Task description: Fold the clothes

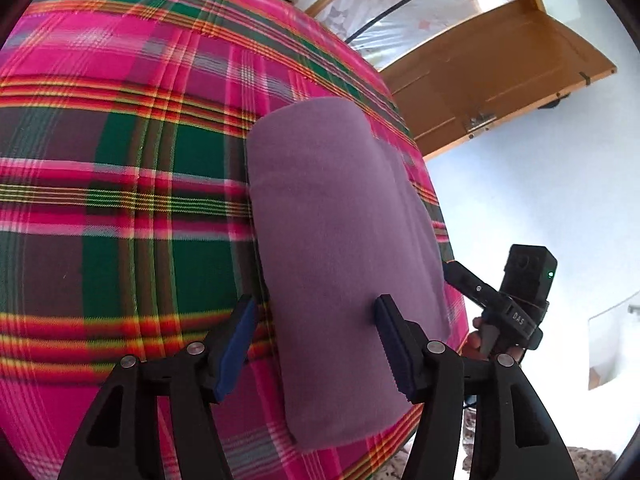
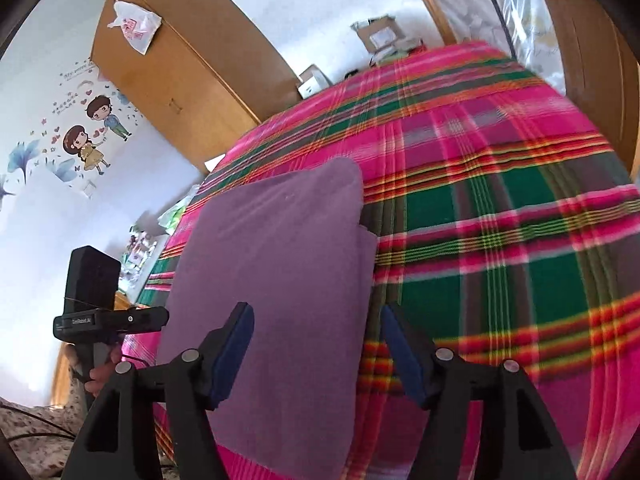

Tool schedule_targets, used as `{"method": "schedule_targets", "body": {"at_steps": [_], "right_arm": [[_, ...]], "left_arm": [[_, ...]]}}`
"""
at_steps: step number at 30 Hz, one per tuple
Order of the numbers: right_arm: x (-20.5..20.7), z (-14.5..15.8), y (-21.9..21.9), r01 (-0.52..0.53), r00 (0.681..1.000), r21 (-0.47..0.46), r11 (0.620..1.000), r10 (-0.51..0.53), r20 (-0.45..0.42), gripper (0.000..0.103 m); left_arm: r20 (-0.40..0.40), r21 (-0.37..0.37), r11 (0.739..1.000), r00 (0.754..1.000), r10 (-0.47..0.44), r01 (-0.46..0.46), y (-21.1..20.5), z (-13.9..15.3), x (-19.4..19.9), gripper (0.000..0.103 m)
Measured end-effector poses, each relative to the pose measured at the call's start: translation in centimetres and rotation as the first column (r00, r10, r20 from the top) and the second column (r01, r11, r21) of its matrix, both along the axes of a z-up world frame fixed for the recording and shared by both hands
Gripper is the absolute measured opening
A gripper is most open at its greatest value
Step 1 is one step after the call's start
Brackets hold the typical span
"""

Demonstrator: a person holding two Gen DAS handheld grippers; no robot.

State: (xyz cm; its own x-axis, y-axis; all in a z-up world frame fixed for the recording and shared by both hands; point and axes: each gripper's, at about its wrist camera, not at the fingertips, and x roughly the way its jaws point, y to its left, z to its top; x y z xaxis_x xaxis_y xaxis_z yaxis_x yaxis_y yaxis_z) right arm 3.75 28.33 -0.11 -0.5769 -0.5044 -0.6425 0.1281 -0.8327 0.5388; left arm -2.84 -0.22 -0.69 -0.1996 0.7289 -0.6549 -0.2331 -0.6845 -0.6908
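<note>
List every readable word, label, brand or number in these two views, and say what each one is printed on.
"DAS": white letters on the black body of the right tongs, left wrist view.
White label on the left tongs' black body, right wrist view: too blurred to read with certainty.
Script above the cartoon couple wall sticker: too small to read.
Pink print on the white plastic bag on the wardrobe: illegible.
Cardboard boxes beyond the bed: no legible text.

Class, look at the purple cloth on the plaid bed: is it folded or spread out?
Folded. The purple cloth lies as a compact rectangle with rounded edges, and a lower layer peeks out along one side.
</note>
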Motion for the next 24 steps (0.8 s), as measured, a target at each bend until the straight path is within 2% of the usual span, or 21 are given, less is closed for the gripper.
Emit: {"method": "schedule_targets", "body": {"at_steps": [7, 14, 24], "right_arm": [[-2.0, -1.3, 0.0, -0.039, 0.998, -0.062, 0.997, 0.042, 0.052, 0.066], [-2.9, -1.3, -1.2, -0.064, 0.997, -0.06, 0.996, 0.066, 0.043, 0.069], [-2.6, -1.1, -1.9, -0.064, 0.997, -0.037, 0.997, 0.066, 0.04, 0.071]], "left_arm": [[0.027, 0.047, 0.999, 1.0, -0.01, 0.009, 0.5, -0.7, -1.8, 0.063], [0.03, 0.055, 0.998, 0.999, -0.023, 0.021, 0.9, -0.9, -2.3, 0.063], [0.062, 0.111, 0.994, 0.998, -0.018, 0.011, 0.4, -1.1, -2.5, 0.063]]}}
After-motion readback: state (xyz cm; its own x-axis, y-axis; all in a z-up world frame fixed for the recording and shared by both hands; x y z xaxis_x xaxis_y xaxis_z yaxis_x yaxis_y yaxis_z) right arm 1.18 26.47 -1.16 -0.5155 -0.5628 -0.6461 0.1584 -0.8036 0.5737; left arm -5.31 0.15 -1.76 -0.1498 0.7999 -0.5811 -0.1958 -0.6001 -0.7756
